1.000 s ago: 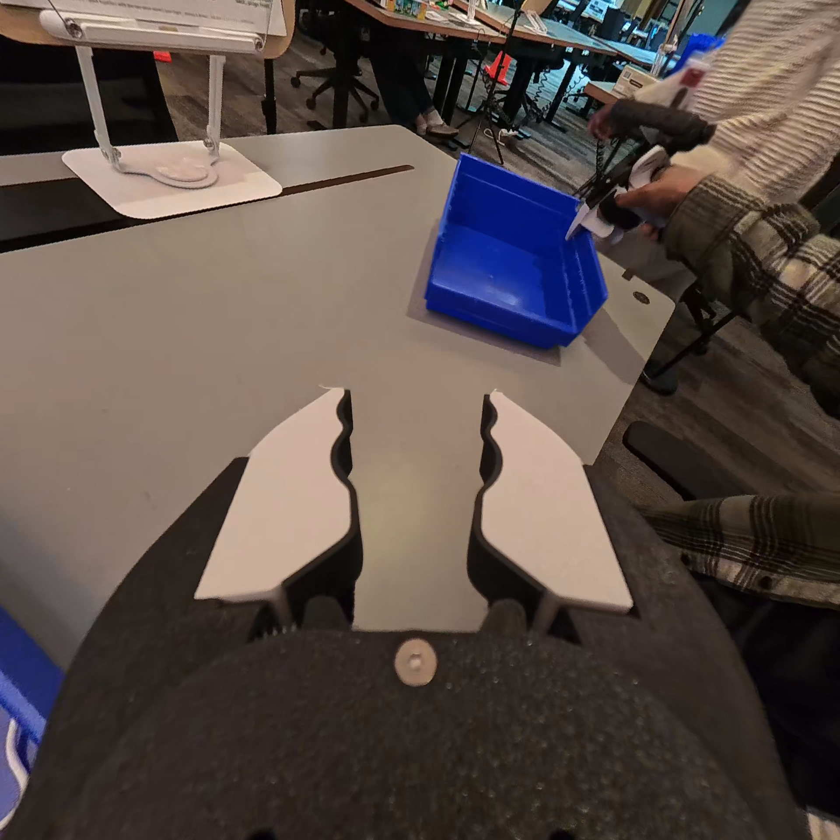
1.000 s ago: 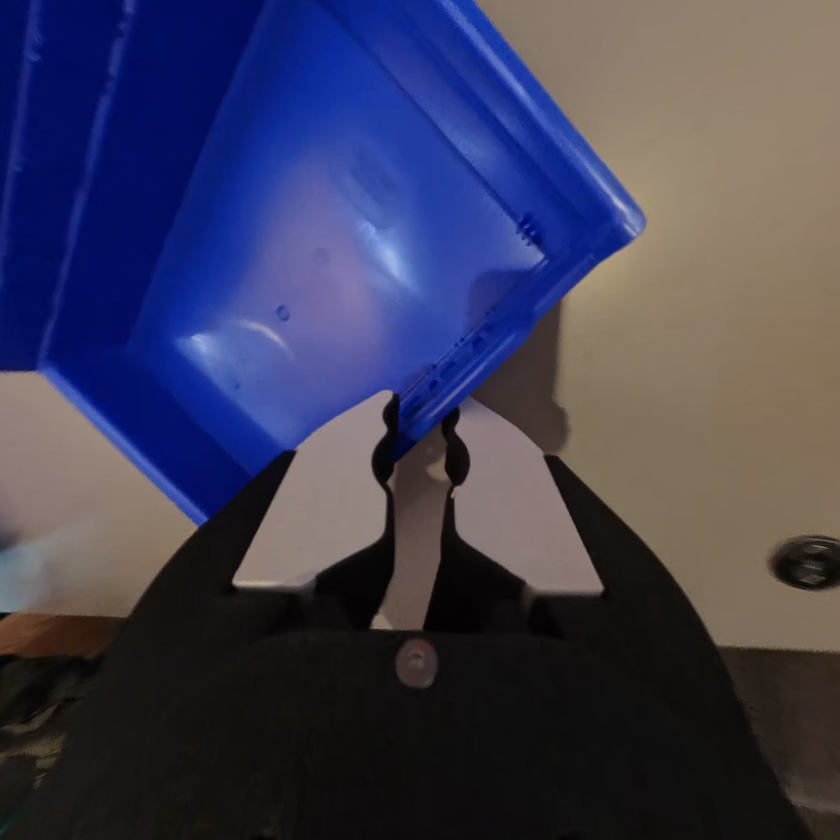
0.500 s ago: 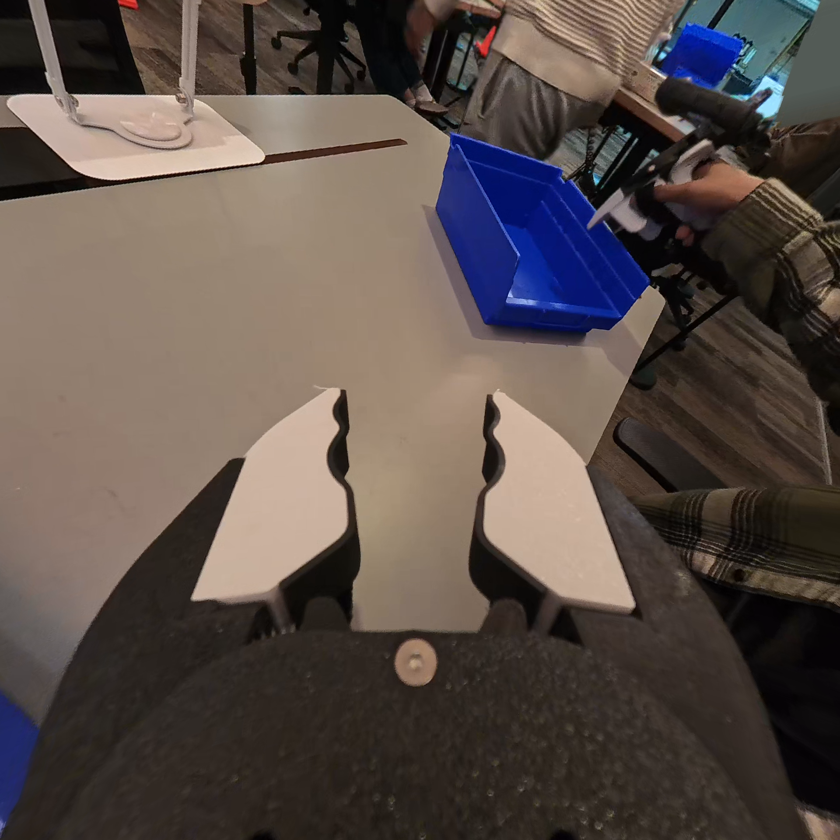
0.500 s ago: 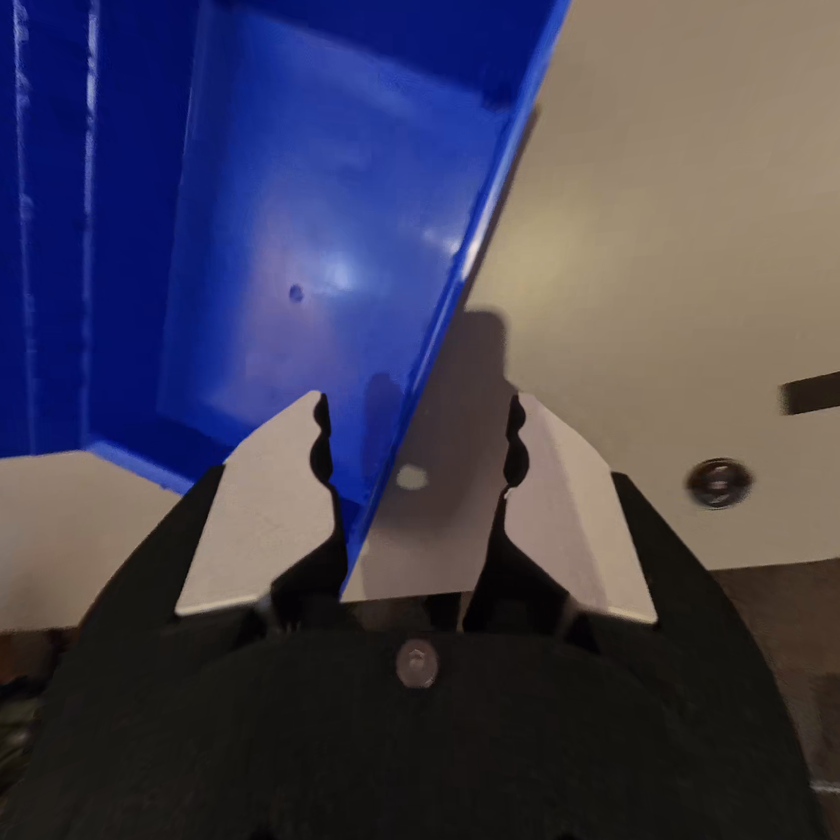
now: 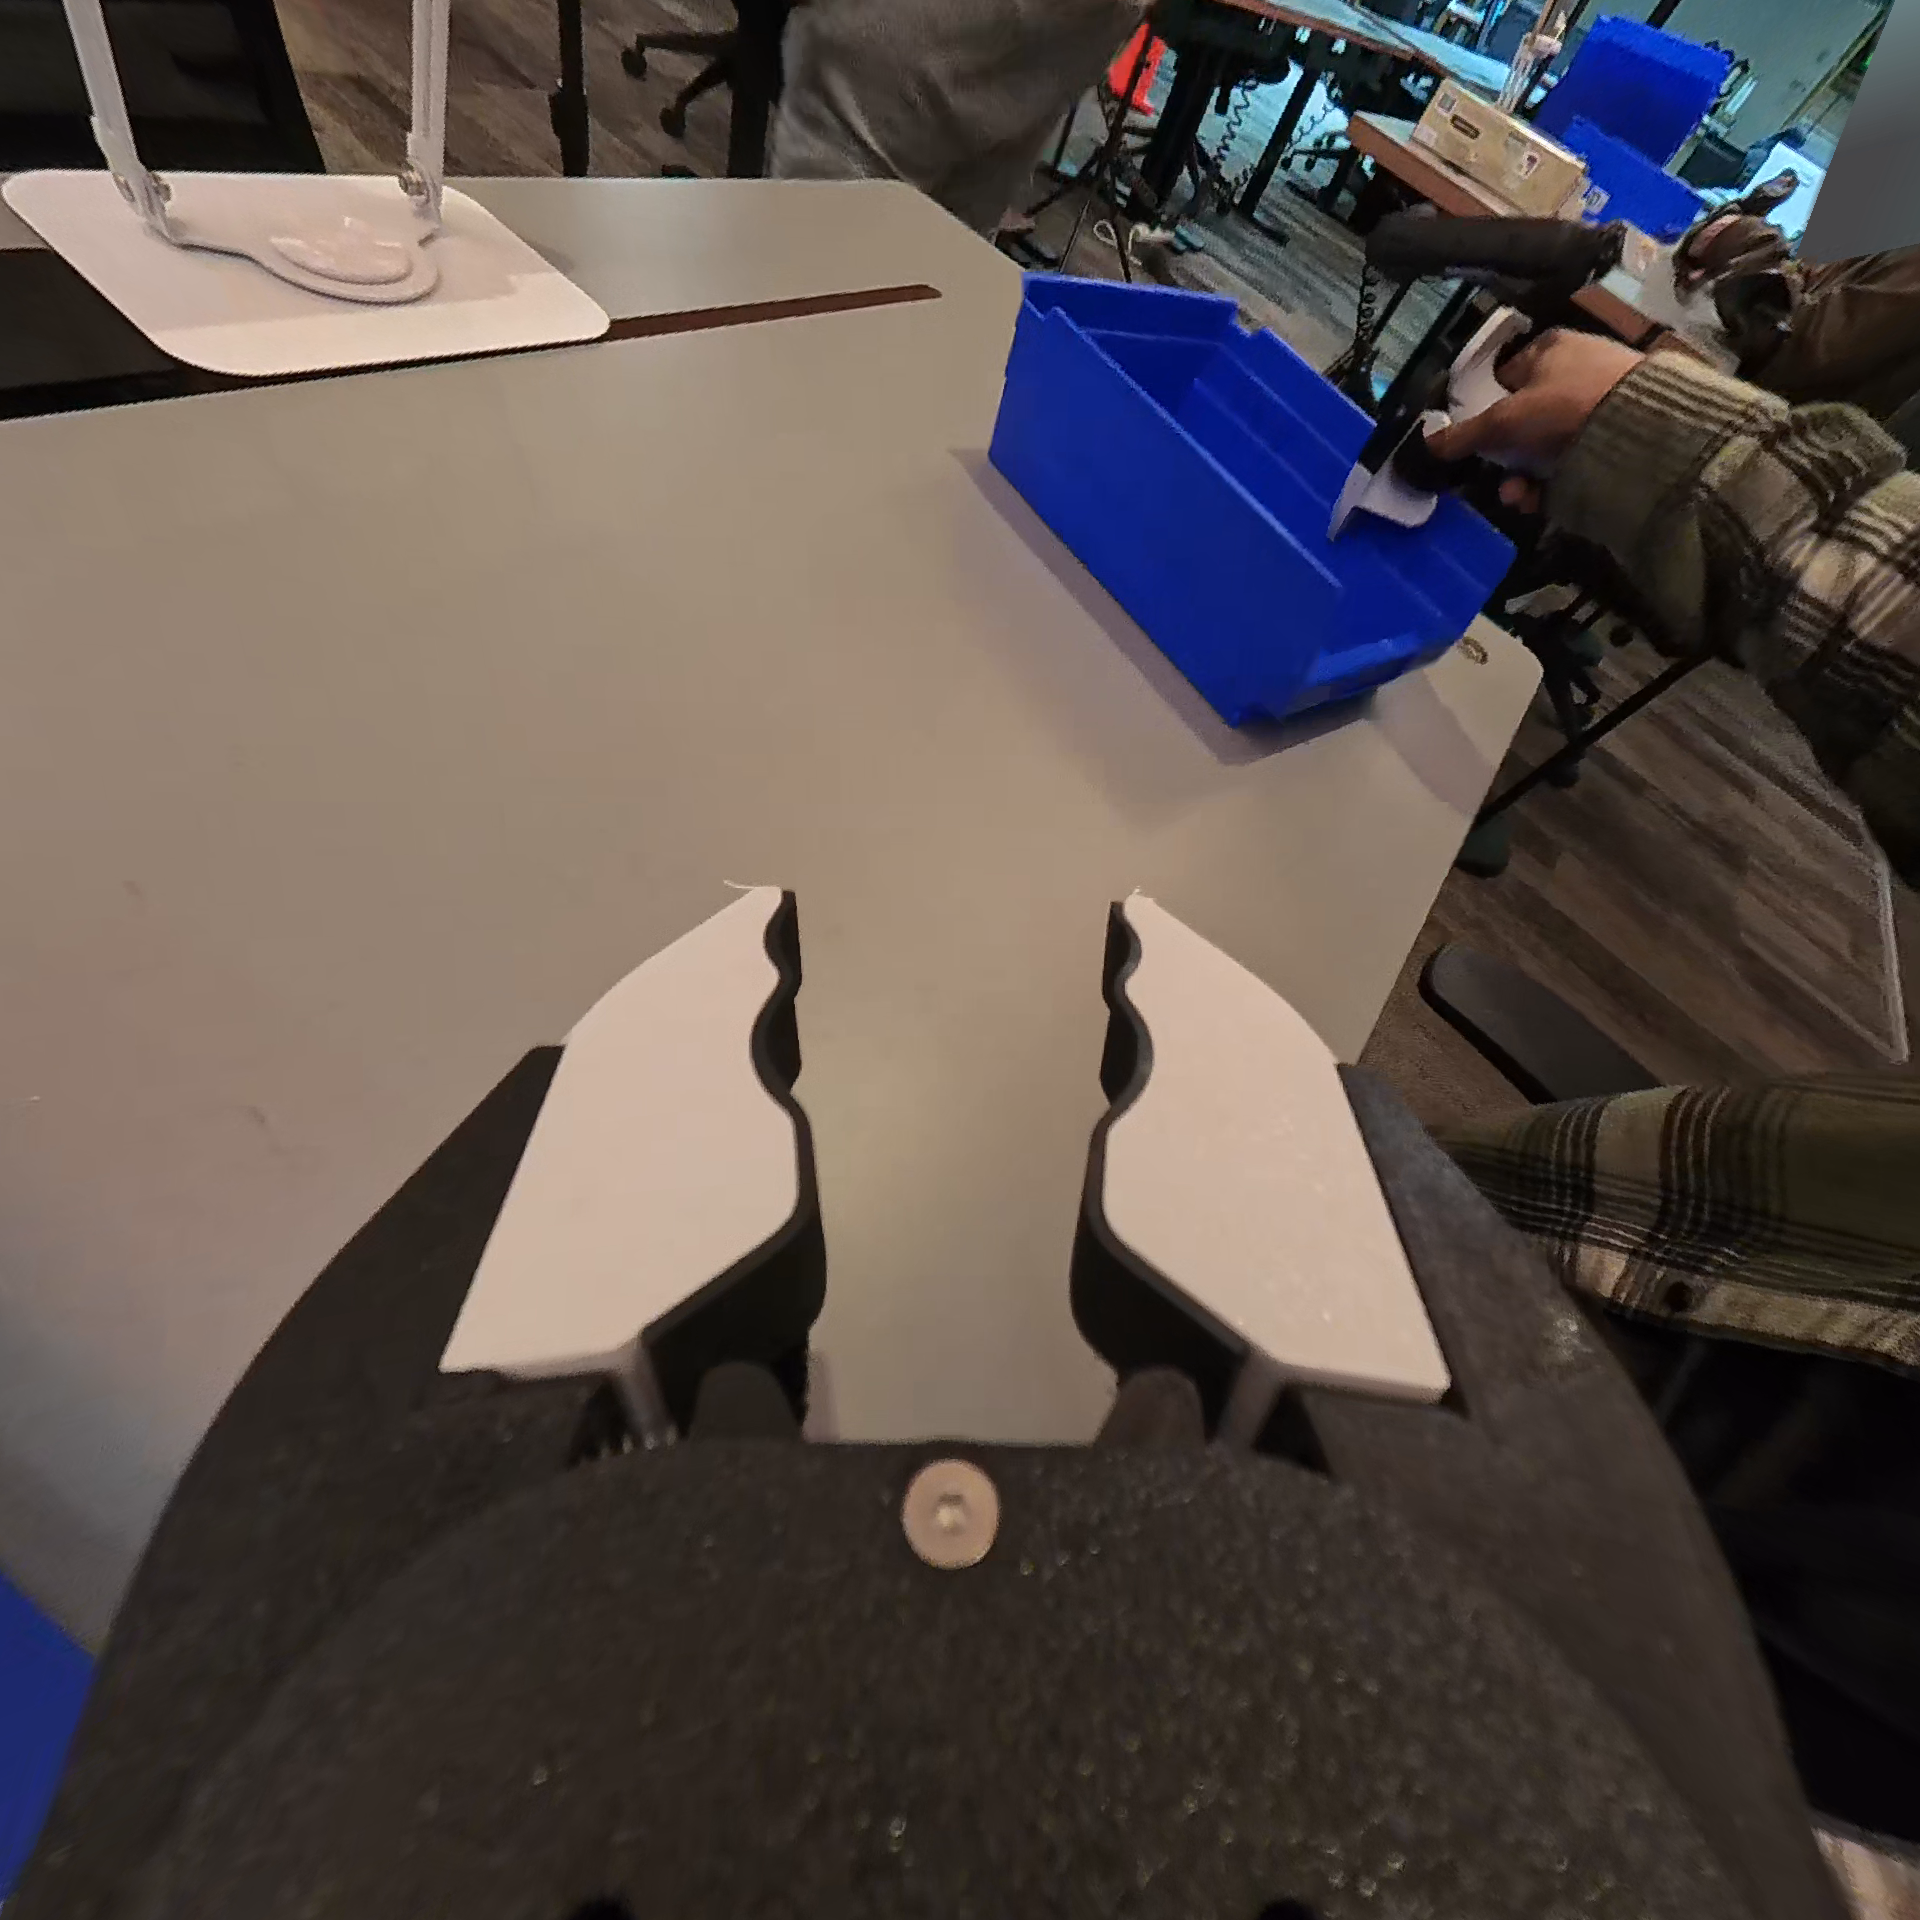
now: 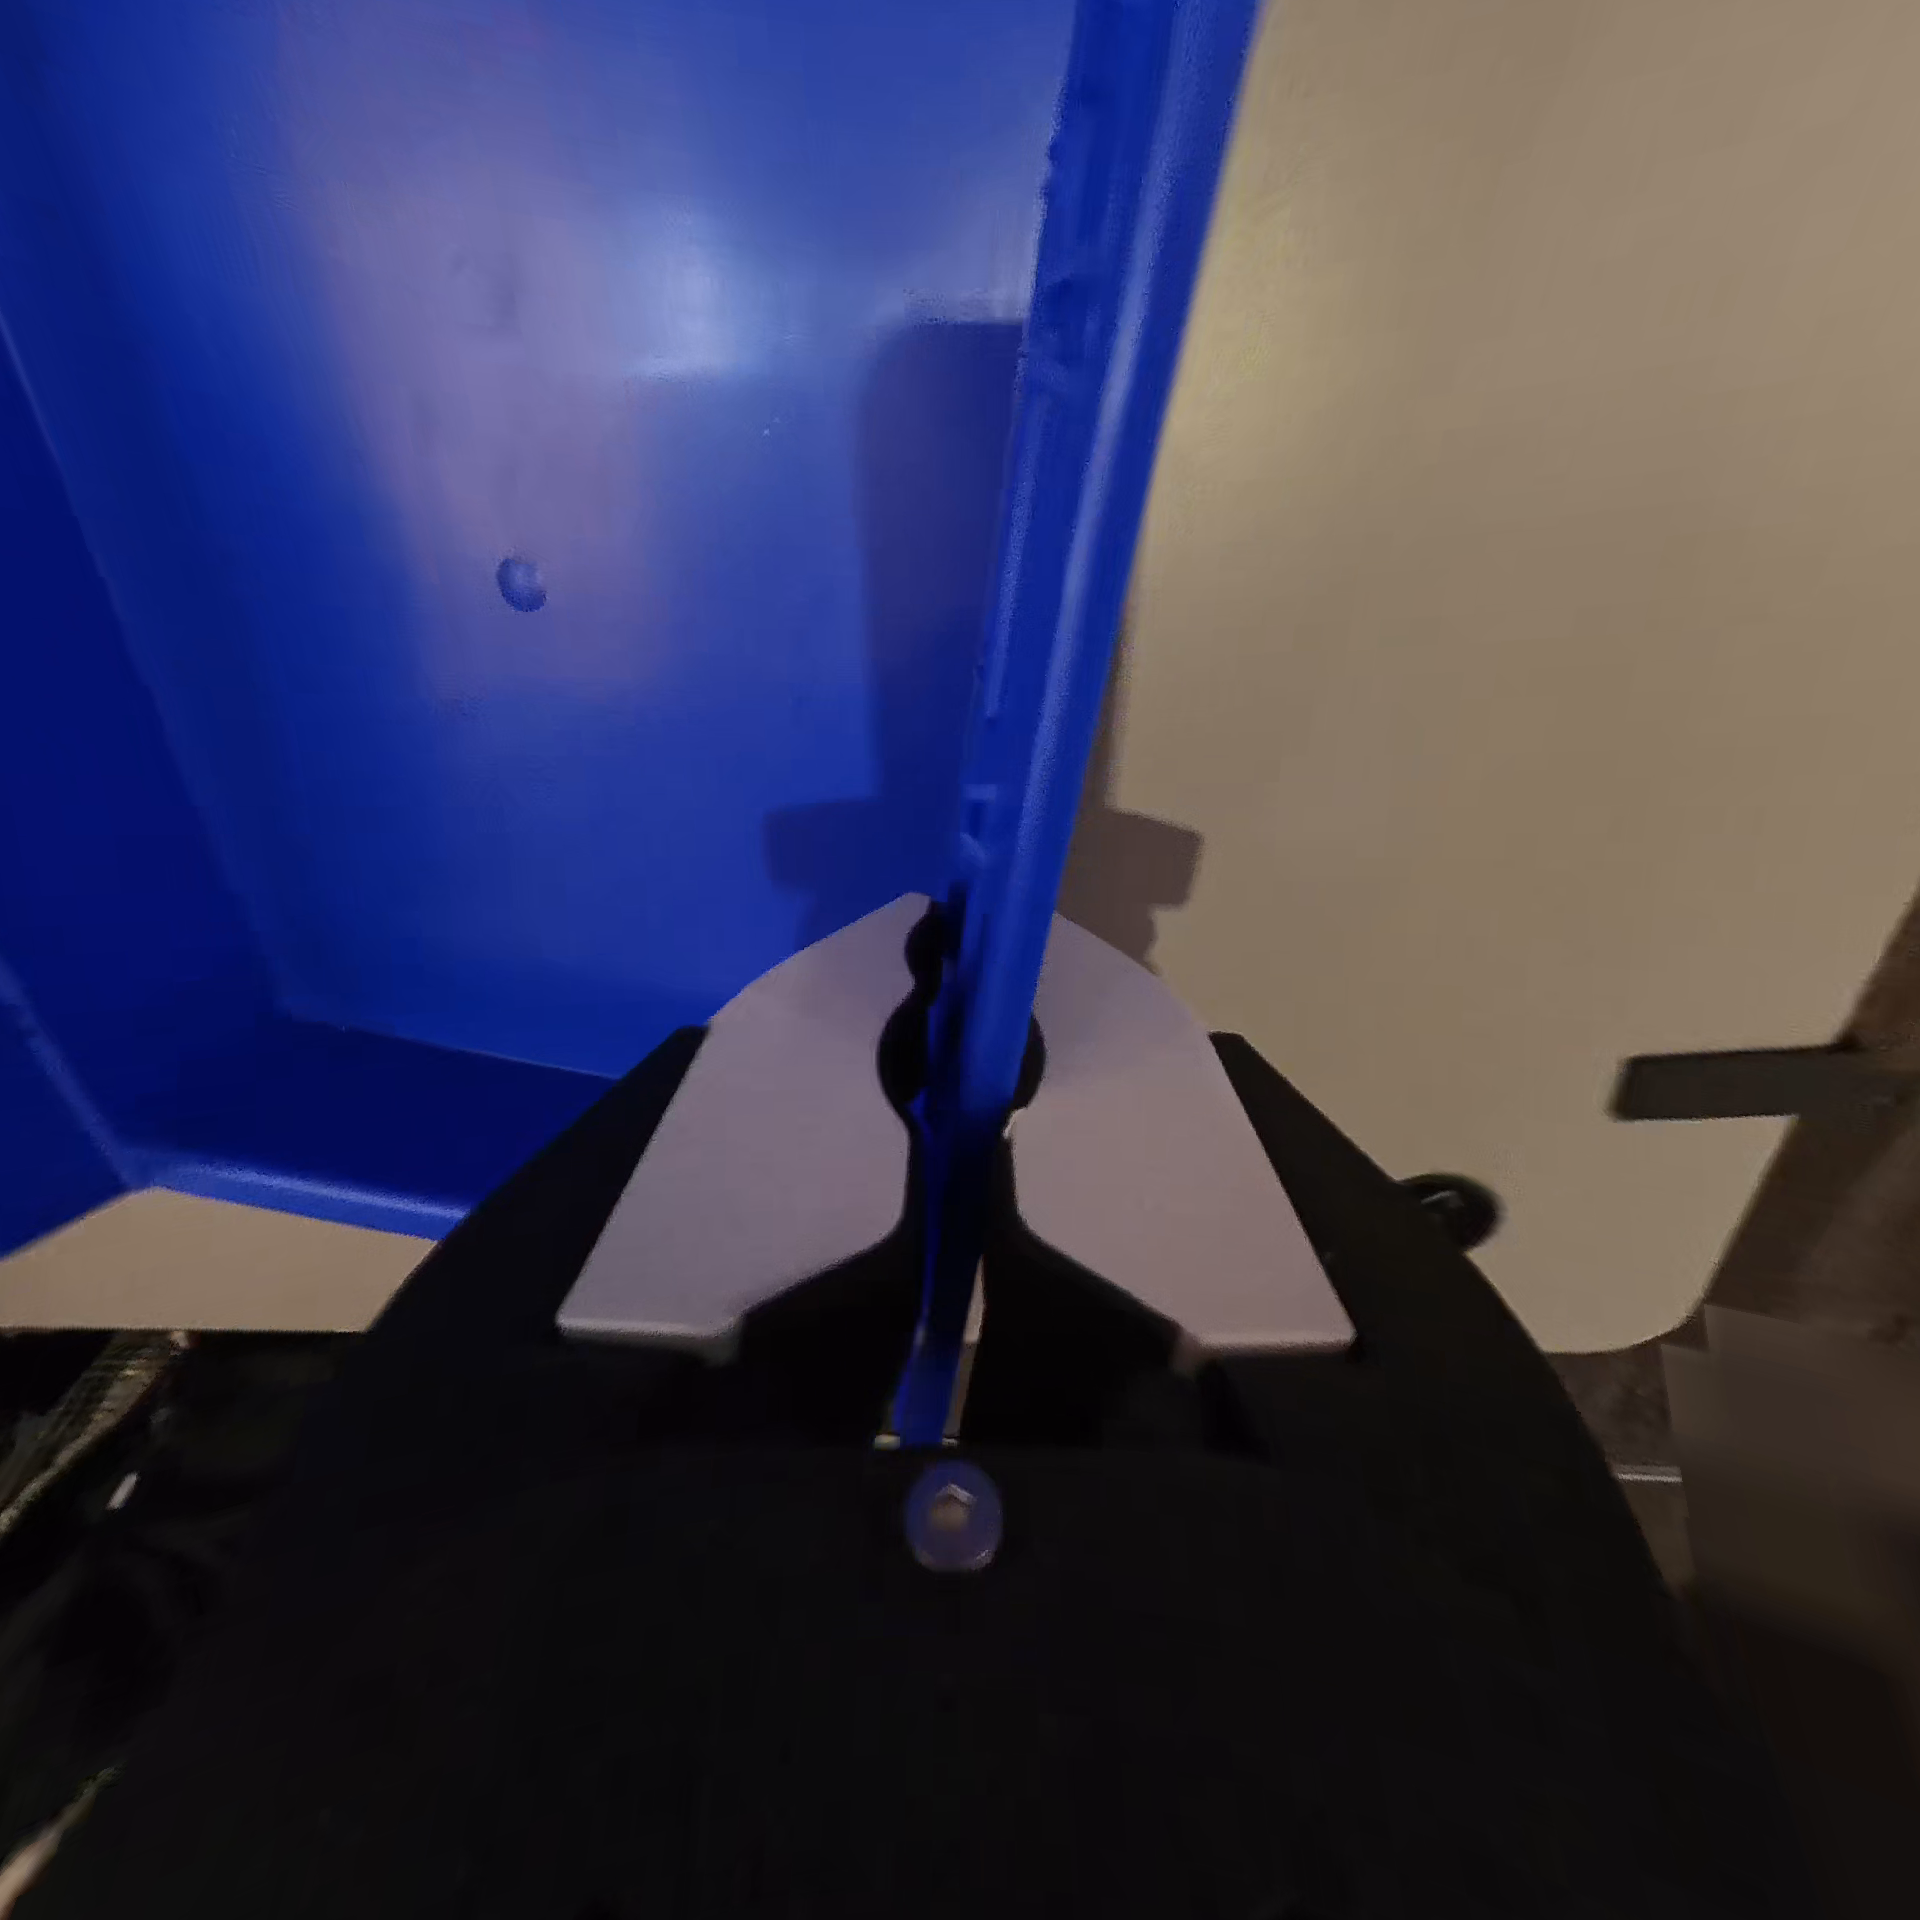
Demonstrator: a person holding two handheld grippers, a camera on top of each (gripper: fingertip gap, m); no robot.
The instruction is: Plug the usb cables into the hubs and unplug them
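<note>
Right gripper is clamped on the wall of the blue bin.
Left gripper waits apart, empty; better to drag the bin slowly, flat on the table.

Left hand-held gripper spread over grey table, right hand-held gripper at blue bin — wall side

I see the bin on the bench at its far right corner. My right gripper straddles the bin's right wall. The stand base sits far left. My left gripper hangs over the near bench.
</note>
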